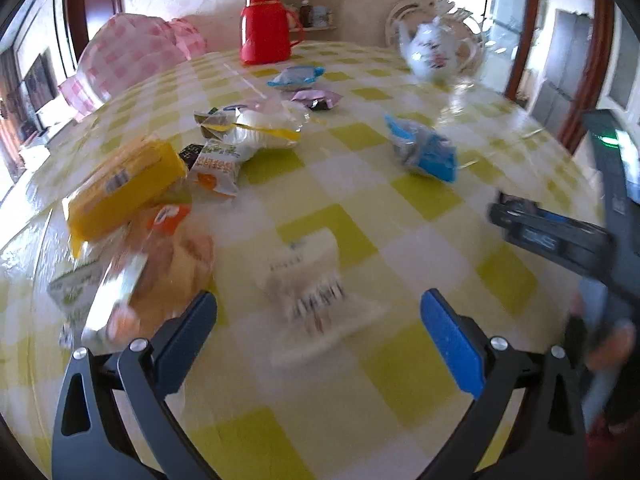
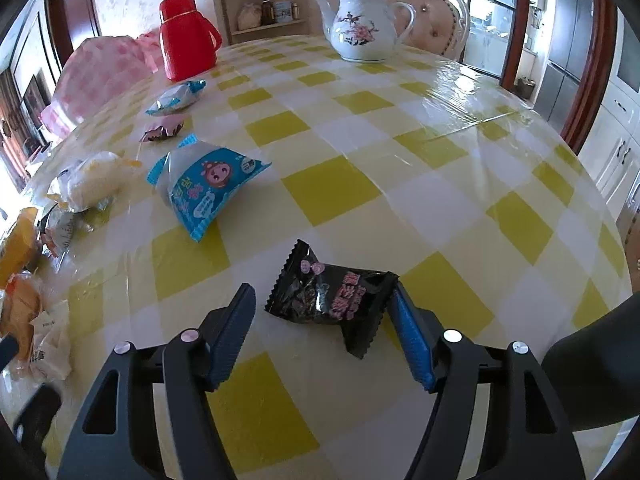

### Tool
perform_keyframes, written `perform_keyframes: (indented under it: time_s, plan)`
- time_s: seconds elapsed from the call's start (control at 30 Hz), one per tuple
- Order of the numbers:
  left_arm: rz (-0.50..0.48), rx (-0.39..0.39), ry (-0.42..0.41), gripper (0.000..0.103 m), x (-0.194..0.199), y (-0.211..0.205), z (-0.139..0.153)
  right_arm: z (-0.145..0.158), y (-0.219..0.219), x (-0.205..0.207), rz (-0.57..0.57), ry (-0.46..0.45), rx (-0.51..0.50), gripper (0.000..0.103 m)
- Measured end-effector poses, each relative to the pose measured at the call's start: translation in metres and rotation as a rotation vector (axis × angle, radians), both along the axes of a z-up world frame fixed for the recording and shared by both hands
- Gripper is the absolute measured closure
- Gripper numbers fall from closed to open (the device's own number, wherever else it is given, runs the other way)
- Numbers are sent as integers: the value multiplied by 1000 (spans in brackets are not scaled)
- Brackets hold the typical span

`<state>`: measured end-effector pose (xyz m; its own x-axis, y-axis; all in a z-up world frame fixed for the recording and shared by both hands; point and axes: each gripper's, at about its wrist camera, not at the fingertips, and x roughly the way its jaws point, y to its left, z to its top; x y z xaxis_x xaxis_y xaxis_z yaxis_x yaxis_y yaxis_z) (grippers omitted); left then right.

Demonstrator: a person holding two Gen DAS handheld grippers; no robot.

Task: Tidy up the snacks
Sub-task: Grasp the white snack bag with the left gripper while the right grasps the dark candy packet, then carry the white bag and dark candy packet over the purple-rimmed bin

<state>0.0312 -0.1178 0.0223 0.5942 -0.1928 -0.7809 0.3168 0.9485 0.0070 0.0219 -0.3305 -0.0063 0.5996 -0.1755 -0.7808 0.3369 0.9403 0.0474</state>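
Right wrist: black snack packet (image 2: 334, 295) between parted jaws.

bench (image 2: 400, 168) with yellow and white squares | red jug (image 2: 186, 38) at far side | white flowered teapot (image 2: 366, 26) far right | pink checked cover (image 2: 100, 68) behind | wall shelf (image 2: 266, 4) with jars

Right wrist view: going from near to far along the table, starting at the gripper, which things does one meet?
Right gripper → black packet → blue packet → pink packet → teapot.
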Motion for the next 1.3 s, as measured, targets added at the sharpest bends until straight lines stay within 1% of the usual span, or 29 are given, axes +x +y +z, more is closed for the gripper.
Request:
perform_keyframes:
  time_s: [0.03,0.07,0.1,0.13,0.17,0.2,0.23,0.3,0.4,0.5,0.57,0.67,0.77,0.97,1.07,1.2,1.3]
  plan:
    - [5,16,14,2,6,-3,-5,0,-1,0,-2,-2,2,38]
    - [9,24,22,8,10,-5,-8,0,-1,0,-6,-2,1,42]
    - [10,29,29,21,12,-5,-10,0,-1,-1,-9,-4,-2,44]
    - [10,45,45,27,14,-7,-15,1,-2,-1,0,-11,6,50]
    - [2,51,63,36,16,-9,-20,1,-1,-2,12,-19,16,61]
    - [0,40,46,41,15,-7,-20,2,-2,-3,21,-29,28,63]
    - [-1,44,42,41,15,-7,-20,2,-3,-4,38,-41,50,73]
    - [-5,34,41,43,13,-5,-20,4,-5,-7,60,-73,89,77]
    - [-12,27,25,46,6,-1,-20,12,-6,-18,71,-147,104,78]
    - [-10,-21,5,46,1,6,-14,18,-3,-27,83,-188,91,78]
    - [4,-39,-22,46,-2,10,-8,19,-2,-29,87,-193,93,78]
    - [14,-80,-33,46,-4,16,-2,21,2,-31,97,-203,91,78]
    - [17,-104,-50,46,-9,19,3,27,4,-37,110,-235,99,78]
    - [22,-150,-62,46,-24,26,7,30,0,-48,95,-268,154,78]
    - [29,-158,-54,46,-29,27,5,29,5,-52,107,-267,179,78]
    - [67,-141,-95,46,-41,32,11,29,23,-63,158,-269,193,78]
    - [95,-156,-106,46,-53,41,13,31,36,-75,191,-282,211,78]
